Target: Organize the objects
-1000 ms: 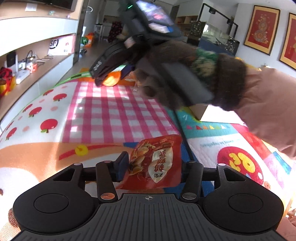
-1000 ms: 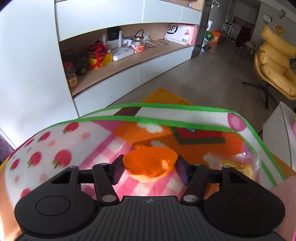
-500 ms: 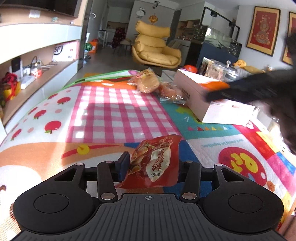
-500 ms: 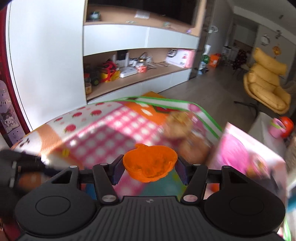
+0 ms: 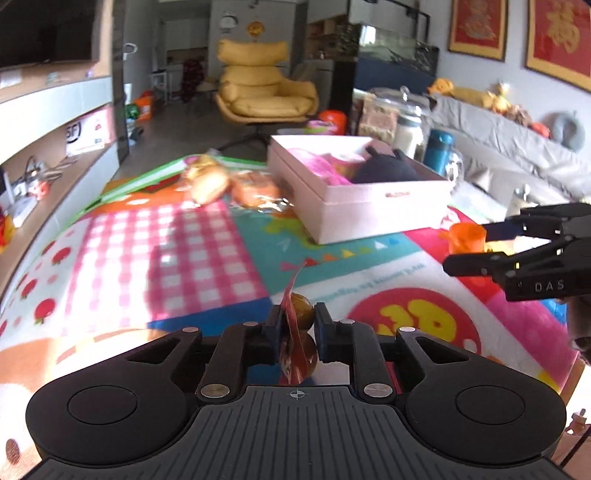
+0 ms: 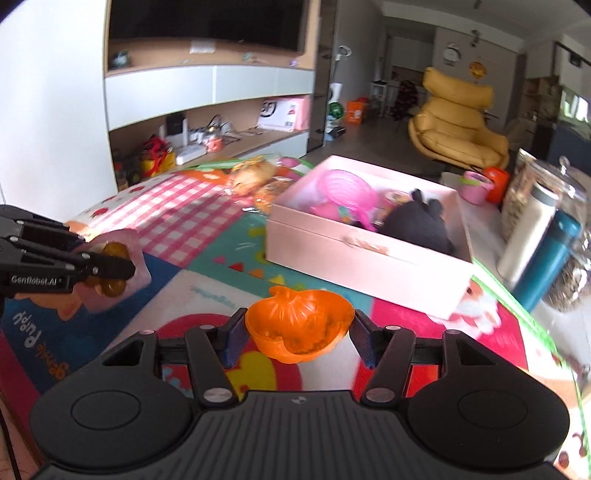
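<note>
While the left claw [image 5: 297, 325], whose jaws have just been closing, pinches a red snack packet [image 5: 293, 332] edge-on above the play mat [image 5: 166, 236], the right claw [image 6: 297, 334] clamps an orange pumpkin-shaped cup [image 6: 299, 325], both apparently bound for the open pink box [image 6: 365, 266] at the mat's far edge.

I take the yellow lounge chair [image 5: 266, 96] as my landmark. It stands on a dark floor [image 5: 192, 127] at the far end of the room. To its left in the left wrist view I see a white wall unit with open wooden shelves [image 6: 207, 138] and a dark television [image 6: 207, 22] above them. To its right runs a grey sofa [image 5: 517, 147], with red framed pictures [image 5: 476, 26] on the wall above. A round wall clock [image 5: 229, 21] hangs just above the chair. Daylight fills the room.
</note>
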Motion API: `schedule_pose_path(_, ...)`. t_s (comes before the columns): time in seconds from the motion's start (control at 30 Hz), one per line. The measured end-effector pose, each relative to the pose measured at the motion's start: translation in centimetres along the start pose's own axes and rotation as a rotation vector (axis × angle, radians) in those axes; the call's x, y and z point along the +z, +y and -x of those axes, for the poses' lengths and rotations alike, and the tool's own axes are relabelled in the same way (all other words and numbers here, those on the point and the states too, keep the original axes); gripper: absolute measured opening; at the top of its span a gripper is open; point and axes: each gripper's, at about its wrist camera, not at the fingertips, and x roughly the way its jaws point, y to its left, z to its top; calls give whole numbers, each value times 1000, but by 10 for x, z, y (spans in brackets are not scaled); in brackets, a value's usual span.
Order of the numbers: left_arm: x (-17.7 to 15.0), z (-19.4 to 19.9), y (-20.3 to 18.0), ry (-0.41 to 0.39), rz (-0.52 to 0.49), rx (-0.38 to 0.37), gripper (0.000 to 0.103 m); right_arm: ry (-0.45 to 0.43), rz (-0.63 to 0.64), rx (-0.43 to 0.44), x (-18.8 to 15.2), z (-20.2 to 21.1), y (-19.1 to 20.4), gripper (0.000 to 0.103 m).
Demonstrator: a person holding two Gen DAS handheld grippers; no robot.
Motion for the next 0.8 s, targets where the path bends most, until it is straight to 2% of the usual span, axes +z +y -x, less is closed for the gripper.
schedule_pose_path(0.23,-4,-2,6,21,19,64,21,2,-30,-13,-13,-8,-2,59)
schedule_pose_path(0.4,-17,-1,27,10,191,-19,22,11,-25,-3,-16,-13,4,59)
schedule_pose_path(0.47,-26,-8,29,61,239,-35,23,6,-18,-2,-16,-11,6,59)
schedule_pose_path(0.5,-31,-7,26,37,233,-24,23,3,-16,-3,-16,-10,7,59)
schedule_pose_path(0.57,-33,-3,19,40,202,-3,21,-5,-14,-7,-17,-6,7,59)
schedule_pose_path(0.67,-30,2,17,25,208,-38,20,-5,-14,-10,-18,-4,7,59)
schedule_pose_path(0.8,-17,12,16,-34,200,-4,20,-22,-4,-31,-17,-1,10,59)
